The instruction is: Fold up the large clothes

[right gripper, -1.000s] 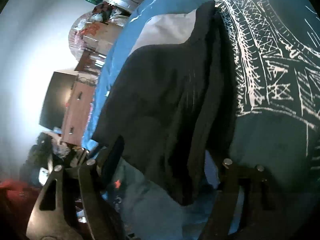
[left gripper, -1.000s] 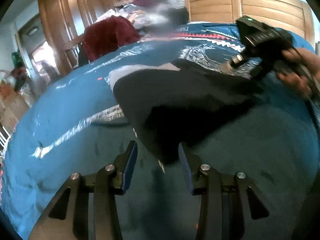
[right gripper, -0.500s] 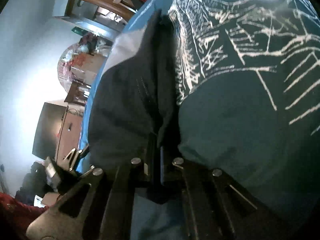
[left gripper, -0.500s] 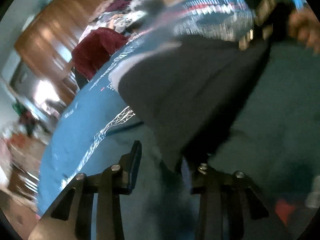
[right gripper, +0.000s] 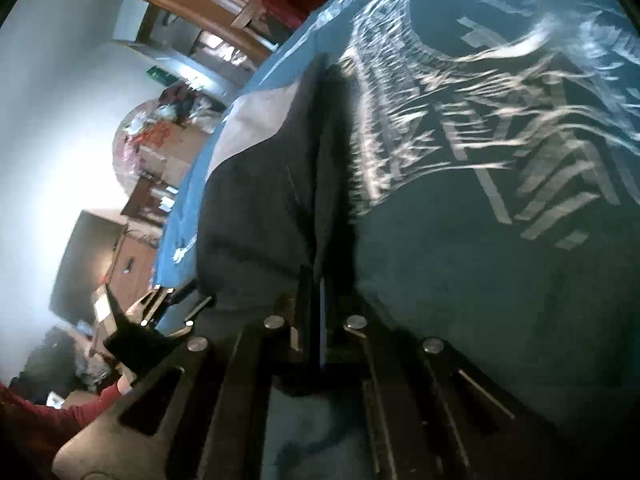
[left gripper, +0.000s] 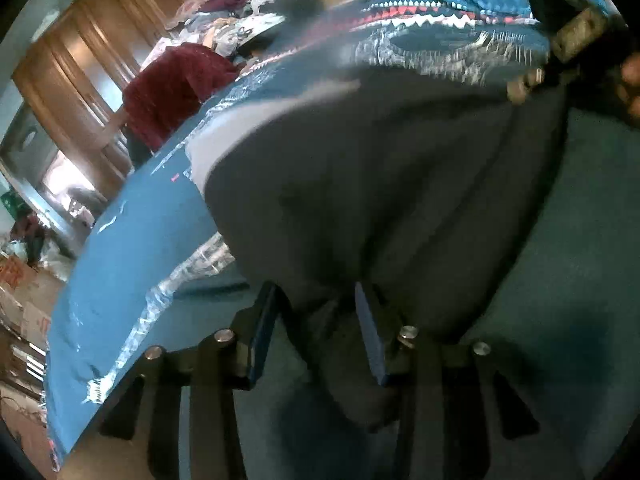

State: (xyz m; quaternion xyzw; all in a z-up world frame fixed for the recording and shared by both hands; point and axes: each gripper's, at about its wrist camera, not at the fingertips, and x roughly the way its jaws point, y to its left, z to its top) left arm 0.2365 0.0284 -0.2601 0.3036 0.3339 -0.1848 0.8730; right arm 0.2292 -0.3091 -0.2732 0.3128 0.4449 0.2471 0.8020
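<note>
A large black garment (left gripper: 400,184) with a white patch lies on the blue patterned bedspread (left gripper: 132,248). My left gripper (left gripper: 316,320) is open, its jaws on either side of the garment's near corner. My right gripper (right gripper: 314,300) is shut on the garment's edge (right gripper: 320,184) and shows at the upper right of the left wrist view (left gripper: 568,64). The left gripper also shows in the right wrist view (right gripper: 160,312) at the lower left.
A dark red garment (left gripper: 172,88) hangs over a chair past the bed's far side, before wooden wardrobes (left gripper: 80,72). A clothes pile (left gripper: 240,12) lies at the bed's far end. Furniture and clutter (right gripper: 132,240) stand beside the bed.
My right gripper closed on the garment's edge. My left gripper moved forward so the garment's corner now sits between its open jaws. Both views tilted.
</note>
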